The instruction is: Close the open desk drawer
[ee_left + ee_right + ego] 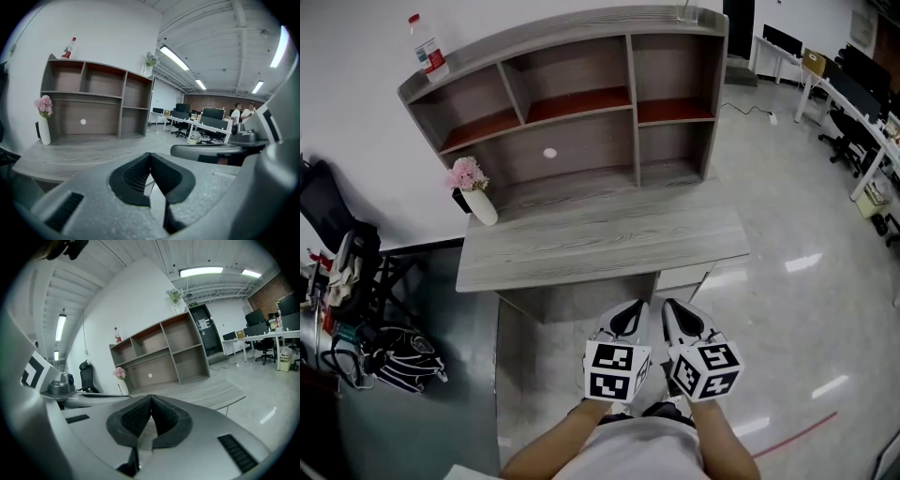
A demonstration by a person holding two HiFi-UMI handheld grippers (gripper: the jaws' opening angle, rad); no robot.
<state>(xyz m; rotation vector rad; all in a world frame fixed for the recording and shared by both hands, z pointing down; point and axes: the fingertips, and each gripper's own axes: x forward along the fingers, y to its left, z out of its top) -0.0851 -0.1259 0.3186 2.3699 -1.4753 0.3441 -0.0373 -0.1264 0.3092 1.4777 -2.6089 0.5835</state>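
The left tool (pixel 630 317) and the right tool (pixel 680 317) are held side by side above the floor, in front of the front edge of the surface (pixel 581 246) and apart from it, each with its jaws closed tip to tip on nothing. The drawer (pixel 682 277) sits under the front edge near the right corner, its pale front showing just below the board; whether it is fully in cannot be told. A white vase (pixel 482 207) of pink flowers stands by the left edge, before the shelf unit (pixel 581 98).
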